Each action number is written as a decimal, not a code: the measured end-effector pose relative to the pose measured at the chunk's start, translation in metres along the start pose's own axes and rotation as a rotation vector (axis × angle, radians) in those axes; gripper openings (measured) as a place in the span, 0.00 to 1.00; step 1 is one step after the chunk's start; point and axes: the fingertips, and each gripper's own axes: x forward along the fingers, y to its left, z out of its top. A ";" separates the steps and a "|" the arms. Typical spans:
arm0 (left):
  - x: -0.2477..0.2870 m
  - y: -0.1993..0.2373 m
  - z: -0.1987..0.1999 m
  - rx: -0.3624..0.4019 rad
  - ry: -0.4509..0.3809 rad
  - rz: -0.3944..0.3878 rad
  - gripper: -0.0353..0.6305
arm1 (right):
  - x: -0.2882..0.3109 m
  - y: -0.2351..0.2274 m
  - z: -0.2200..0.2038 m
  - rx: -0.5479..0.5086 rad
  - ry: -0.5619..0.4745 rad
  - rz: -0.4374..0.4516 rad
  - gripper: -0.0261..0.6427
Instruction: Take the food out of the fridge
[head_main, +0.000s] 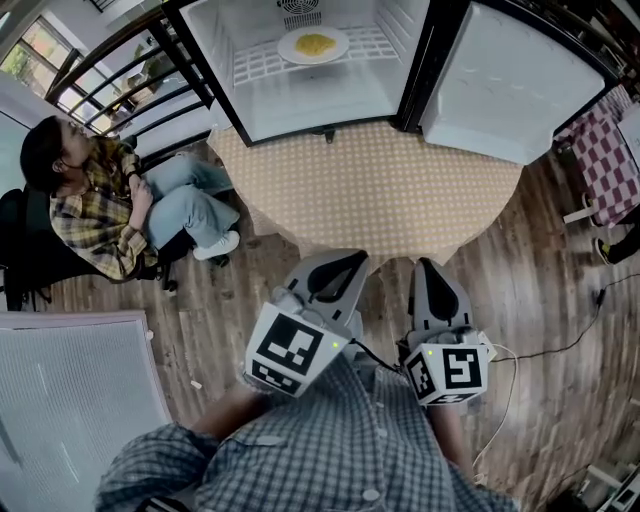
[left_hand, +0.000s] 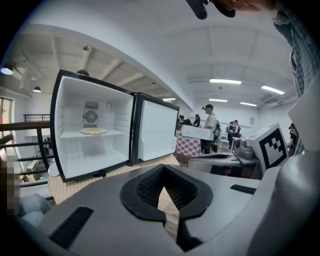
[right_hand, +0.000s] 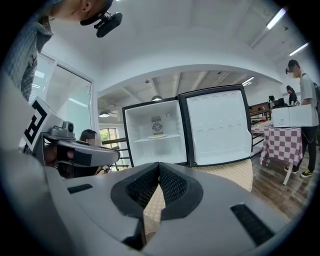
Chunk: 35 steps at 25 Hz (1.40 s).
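Well beyond left gripper (head_main: 340, 262) and right gripper (head_main: 428, 266), food (head_main: 314, 44) lies inside the fridge (head_main: 320, 108).

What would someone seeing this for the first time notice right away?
The open fridge at the top of the head view, its door swung wide to the right, holding a plate of yellow food on its wire shelf. In the foreground, the left tool and right tool point toward it side by side, both shut and empty. A person in a plaid shirt sits at the left.
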 end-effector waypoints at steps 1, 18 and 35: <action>0.003 0.006 0.004 -0.003 -0.004 0.007 0.06 | 0.007 -0.001 0.004 -0.005 0.000 0.009 0.05; 0.041 0.115 0.028 -0.061 -0.033 0.176 0.06 | 0.131 -0.010 0.030 0.011 0.020 0.140 0.05; 0.075 0.166 0.053 -0.157 -0.058 0.330 0.06 | 0.200 -0.023 0.055 -0.146 0.083 0.285 0.05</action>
